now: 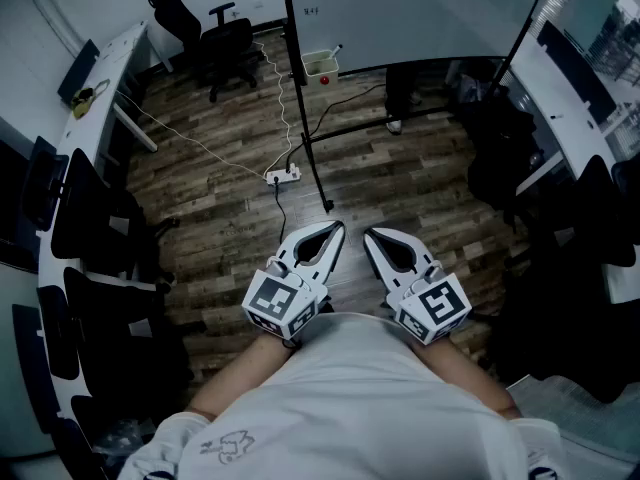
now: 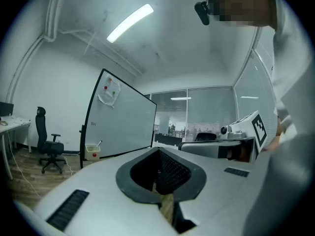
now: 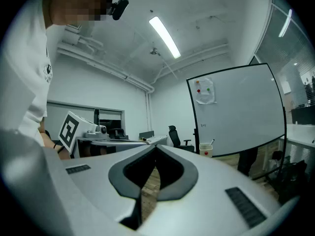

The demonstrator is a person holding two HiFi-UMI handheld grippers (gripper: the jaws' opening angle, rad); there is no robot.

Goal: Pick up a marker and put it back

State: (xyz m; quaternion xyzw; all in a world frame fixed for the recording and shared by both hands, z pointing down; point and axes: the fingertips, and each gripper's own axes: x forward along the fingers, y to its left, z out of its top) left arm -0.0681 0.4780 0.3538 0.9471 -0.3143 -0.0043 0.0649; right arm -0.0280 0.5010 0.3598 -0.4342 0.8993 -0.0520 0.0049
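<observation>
I read this as office: large black-framed whiteboard on stand (image 3: 238, 114), black swivel chairs (image 1: 230, 48), long white desks (image 1: 115, 63), glass partition walls (image 2: 209, 112), ceiling strip light (image 2: 130, 22), wood-plank floor (image 1: 200, 218).

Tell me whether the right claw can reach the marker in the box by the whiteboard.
Probably not from here: the right claw is held near the body, while the marker sits in its box far ahead. A power strip lies between.
</observation>
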